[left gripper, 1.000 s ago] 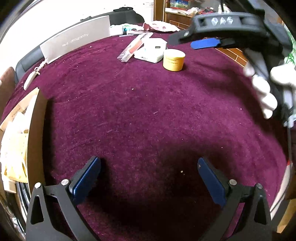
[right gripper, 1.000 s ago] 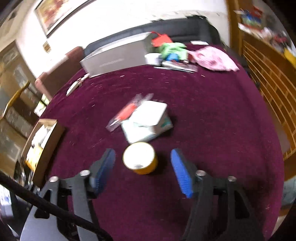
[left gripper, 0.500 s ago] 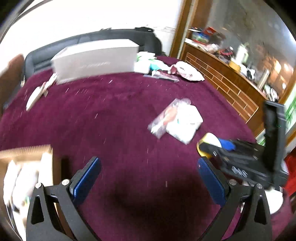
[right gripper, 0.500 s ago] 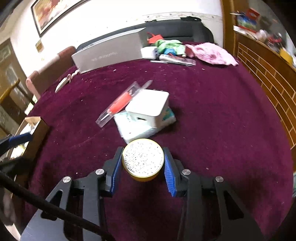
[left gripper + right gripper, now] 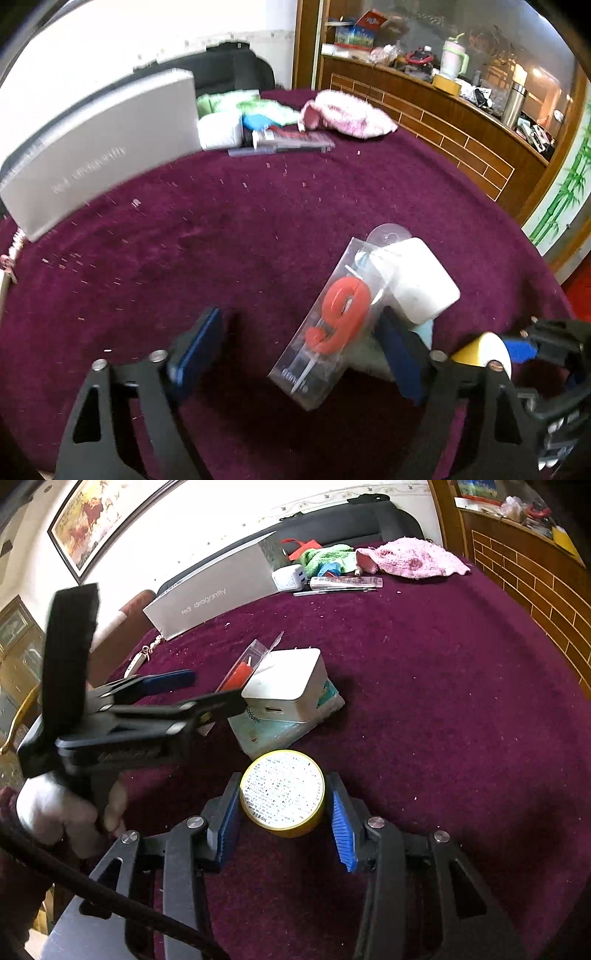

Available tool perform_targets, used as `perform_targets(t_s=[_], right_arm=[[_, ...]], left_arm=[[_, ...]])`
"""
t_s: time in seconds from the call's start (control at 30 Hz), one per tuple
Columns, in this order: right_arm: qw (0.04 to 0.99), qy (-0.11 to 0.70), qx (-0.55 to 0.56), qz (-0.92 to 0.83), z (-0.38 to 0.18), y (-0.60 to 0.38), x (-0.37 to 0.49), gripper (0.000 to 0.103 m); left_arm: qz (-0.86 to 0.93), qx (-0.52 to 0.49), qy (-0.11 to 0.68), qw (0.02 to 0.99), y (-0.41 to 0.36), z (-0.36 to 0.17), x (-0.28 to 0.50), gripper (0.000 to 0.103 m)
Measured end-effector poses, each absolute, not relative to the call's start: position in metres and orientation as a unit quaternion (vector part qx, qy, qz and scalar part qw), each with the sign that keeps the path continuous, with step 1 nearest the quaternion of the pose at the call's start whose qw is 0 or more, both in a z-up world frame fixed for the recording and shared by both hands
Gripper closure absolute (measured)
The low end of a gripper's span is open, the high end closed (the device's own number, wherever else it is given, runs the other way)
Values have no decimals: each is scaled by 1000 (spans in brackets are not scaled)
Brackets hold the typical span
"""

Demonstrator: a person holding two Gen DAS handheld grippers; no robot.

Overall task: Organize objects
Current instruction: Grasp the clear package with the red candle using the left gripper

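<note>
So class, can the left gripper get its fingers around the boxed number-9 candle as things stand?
Probably yes. The left gripper is closing with the candle box between its fingers; only the white charger crowds the right finger.

- The clear candle packet [image 5: 325, 328] hides its near end behind the left gripper's [image 5: 299, 350] right finger in the left wrist view.
- The teal tissue pack [image 5: 284, 723] lies mostly covered by the white charger [image 5: 288, 686].
- The yellow tin [image 5: 480, 350] shows only a sliver behind that finger; its side label is out of sight.
- Lettering on the grey box [image 5: 99, 147] is smeared by blur.
- Small print on the tin's lid is too fine to read.
</note>
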State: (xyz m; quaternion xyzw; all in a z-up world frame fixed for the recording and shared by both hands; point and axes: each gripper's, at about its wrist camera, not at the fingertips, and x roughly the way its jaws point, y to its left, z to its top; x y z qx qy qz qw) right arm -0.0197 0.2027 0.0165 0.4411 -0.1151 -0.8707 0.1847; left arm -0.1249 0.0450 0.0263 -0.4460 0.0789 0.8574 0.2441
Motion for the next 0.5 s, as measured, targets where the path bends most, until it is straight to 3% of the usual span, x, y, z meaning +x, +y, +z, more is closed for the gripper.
perform_targets(t_s=[0.07,0.1,0.2,0.37,0.5], right_arm=[[185,-118,441,-870,16,203,-20,61],[185,-119,441,-870,16,204,-20,61],[185,-124,439,-871,15,204,-20,61],[183,-121,435,-874,16,203,-19,61],[179,-125,431,-875,17,204,-19,62]], left_arm=[[853,-449,57,259,47,25,-127,41],[850,-450,45,270,48,25,-127,54],[842,-451,38,292,55,28,-123,81],[846,-452,37,282,53,37,-109,93],[854,-441,21,275,37,49,-93,93]])
